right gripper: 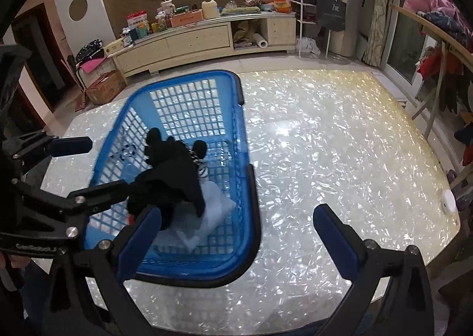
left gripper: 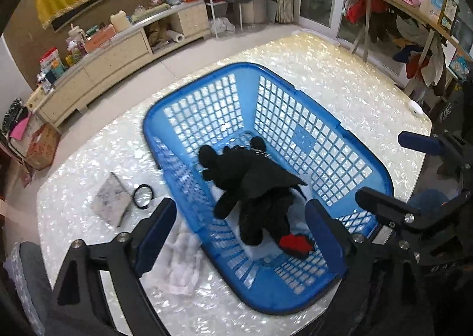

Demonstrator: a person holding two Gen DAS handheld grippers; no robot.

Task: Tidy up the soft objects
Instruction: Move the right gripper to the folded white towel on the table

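Left wrist view: left claw [left gripper: 236,226] gapes wide, empty, above the black plush toy [left gripper: 251,185]; right claw [right gripper: 236,235] likewise empty.

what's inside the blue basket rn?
In the blue basket: a black plush toy with a red patch, lying on a pale folded cloth. A small chain sits on the plush. Anything beneath the plush and cloth is hidden.
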